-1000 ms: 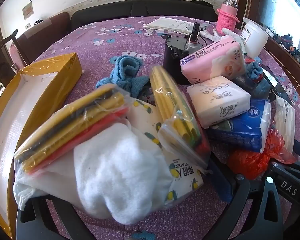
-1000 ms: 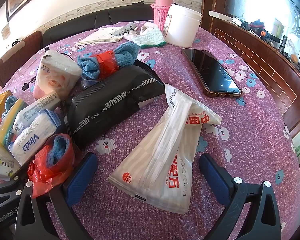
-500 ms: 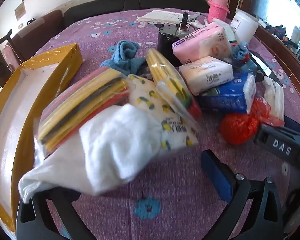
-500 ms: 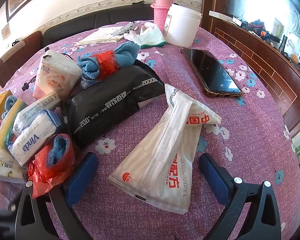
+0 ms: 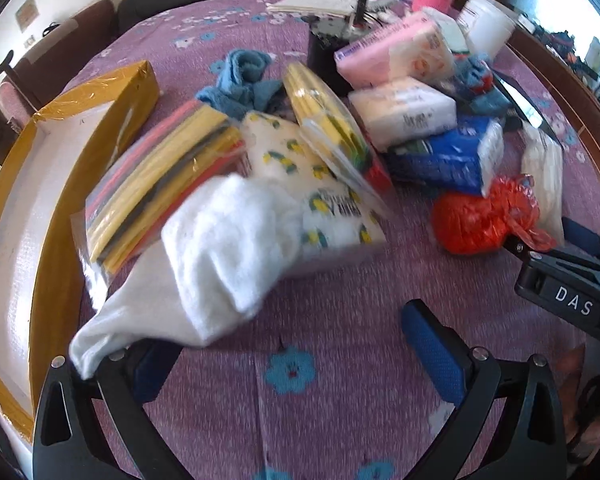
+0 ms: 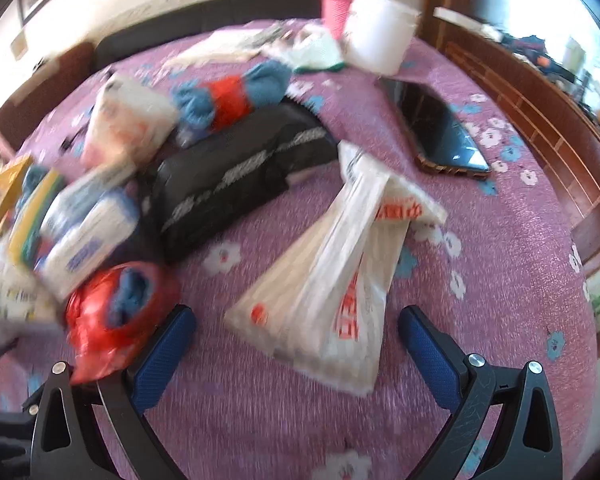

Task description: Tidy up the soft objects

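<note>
The right gripper (image 6: 296, 344) is spread wide over a purple floral cloth (image 6: 500, 280), its 2 blue pads (image 6: 428, 356) flanking the near end of a white plastic bag (image 6: 340, 264). A red bundle (image 6: 112, 312) touches the left pad; a black pouch (image 6: 236, 180) and a phone (image 6: 440, 132) lie beyond.

A white sock (image 5: 220, 256) is being draped over sponge cloths (image 5: 160, 184) and a tissue pack (image 5: 320, 196).

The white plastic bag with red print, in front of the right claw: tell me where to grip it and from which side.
Grip the white plastic bag at its broad near end, coming straight in from the front. It lies flat on the purple cloth, lengthwise away from the right claw, whose open jaws already flank that end. The far end is crumpled and sits close to the black pouch.
</note>
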The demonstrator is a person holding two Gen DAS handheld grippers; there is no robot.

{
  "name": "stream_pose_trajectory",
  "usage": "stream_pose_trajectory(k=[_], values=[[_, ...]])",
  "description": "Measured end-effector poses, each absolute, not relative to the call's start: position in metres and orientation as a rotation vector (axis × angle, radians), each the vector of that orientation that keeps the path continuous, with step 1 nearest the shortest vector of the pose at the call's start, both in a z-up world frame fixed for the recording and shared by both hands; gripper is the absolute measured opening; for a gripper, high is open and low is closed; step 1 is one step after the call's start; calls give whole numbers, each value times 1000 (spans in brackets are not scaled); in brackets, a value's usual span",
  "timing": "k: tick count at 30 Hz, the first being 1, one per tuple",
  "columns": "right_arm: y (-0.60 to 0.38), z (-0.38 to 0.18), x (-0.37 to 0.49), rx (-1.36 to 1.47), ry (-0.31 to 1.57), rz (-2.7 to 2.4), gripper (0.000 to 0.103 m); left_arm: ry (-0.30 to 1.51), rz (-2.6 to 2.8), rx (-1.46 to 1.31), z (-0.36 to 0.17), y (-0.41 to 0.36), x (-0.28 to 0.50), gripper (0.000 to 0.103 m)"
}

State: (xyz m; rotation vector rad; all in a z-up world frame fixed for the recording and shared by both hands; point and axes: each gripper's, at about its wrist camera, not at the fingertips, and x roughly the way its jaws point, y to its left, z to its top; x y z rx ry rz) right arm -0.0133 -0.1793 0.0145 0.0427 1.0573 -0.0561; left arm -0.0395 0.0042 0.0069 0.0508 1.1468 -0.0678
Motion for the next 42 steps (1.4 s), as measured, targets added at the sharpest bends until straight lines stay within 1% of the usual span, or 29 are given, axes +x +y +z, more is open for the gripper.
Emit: stream_pose_trajectory(k=[3,5,7,10,12,14,15,17,18,19,21,22,23,24,25,26,28,30,33,34,35,36,37,38,40,42], values=[[-181,16,-28,8,1077,0,102,1141,-108,64,8,5,-55,103],[-183,15,-40,-3,1065,12,102,1125,-178,12,14,12,-71,103],[-182,16,-49,-8,1079,17,102,1069,-226,-55,28,29,-89,103],[-185,22,-66,-41,1096,15,102,936,-217,-90,56,59,-114,103],[-180,41,-77,-58,1019,12,101,855,-186,-75,74,79,-125,103],[-181,71,-98,-47,865,23,102,806,-134,-29,85,94,-130,103],[-182,90,-112,-31,734,22,102,803,-109,-10,87,98,-127,103],[-186,110,-130,17,543,24,102,822,-105,-5,85,106,-127,103],[-189,113,-134,60,482,50,102,831,-119,-24,83,112,-127,103],[-185,112,-126,73,497,49,102,844,-131,-47,81,114,-127,102],[-185,101,-103,74,607,-16,102,870,-178,-66,77,108,-127,89],[-190,94,-98,108,611,-26,102,885,-216,-48,74,99,-125,75],[-198,87,-95,147,603,-27,102,893,-235,-27,72,89,-125,64],[-204,80,-90,173,608,-36,102,907,-259,1,68,78,-121,59],[-210,73,-86,197,621,-48,102,921,-290,26,64,68,-118,49],[-216,64,-89,227,629,-55,102,933,-317,48,59,59,-112,45],[-229,55,-83,281,657,-55,101,923,-336,97,53,45,-102,45],[-233,56,-82,301,635,-63,101,920,-341,137,47,35,-89,45],[-230,56,-83,295,651,-63,101,982,-326,175,29,24,-68,44],[-228,57,-84,288,648,-66,101,1022,-349,162,23,21,-65,36],[-227,58,-85,282,643,-59,101,1041,-369,149,21,20,-67,25],[-227,58,-85,277,640,-55,101,1043,-391,139,24,20,-71,22],[-226,59,-86,276,636,-56,101,1052,-435,100,28,23,-76,12],[-227,59,-87,279,631,-59,101,1058,-477,49,34,28,-81,9],[-229,59,-87,290,632,-57,101,1024,-487,13,48,38,-91,10],[-230,58,-86,299,638,-53,101,990,-470,15,56,45,-95,23]])
